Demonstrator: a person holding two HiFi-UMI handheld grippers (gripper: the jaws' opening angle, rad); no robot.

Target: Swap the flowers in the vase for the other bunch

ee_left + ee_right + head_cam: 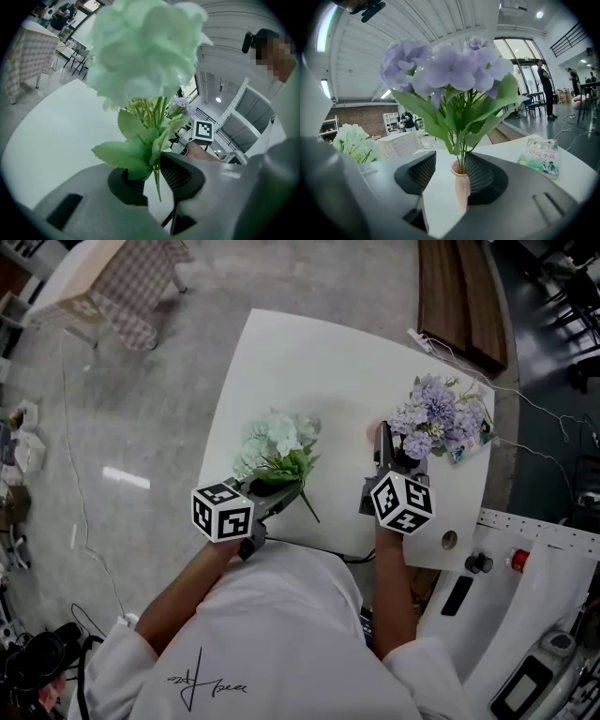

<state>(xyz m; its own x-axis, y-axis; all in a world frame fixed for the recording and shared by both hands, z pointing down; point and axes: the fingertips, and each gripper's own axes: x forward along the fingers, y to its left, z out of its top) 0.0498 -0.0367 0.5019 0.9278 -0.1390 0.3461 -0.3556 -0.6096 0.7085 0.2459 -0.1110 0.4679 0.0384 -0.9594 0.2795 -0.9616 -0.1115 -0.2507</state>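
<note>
L gripper [153, 177] fingers clamped on green bunch [145, 51] stems; R gripper [451, 173] fingers apart round pink vase [462, 187], at its 3 o'clock. Purple bunch [450, 65] prob. light, floppy: grip stems low.

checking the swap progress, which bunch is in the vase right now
The purple bunch: its stems stand in the pink vase, between the open fingers of the right gripper. The pale green bunch is gripped by the left gripper.

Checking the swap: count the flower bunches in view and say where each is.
2. The pale green bunch is gripped by its stems in the left gripper. The purple bunch stands in the pink vase between the right gripper's open jaws. None looks hidden.
</note>
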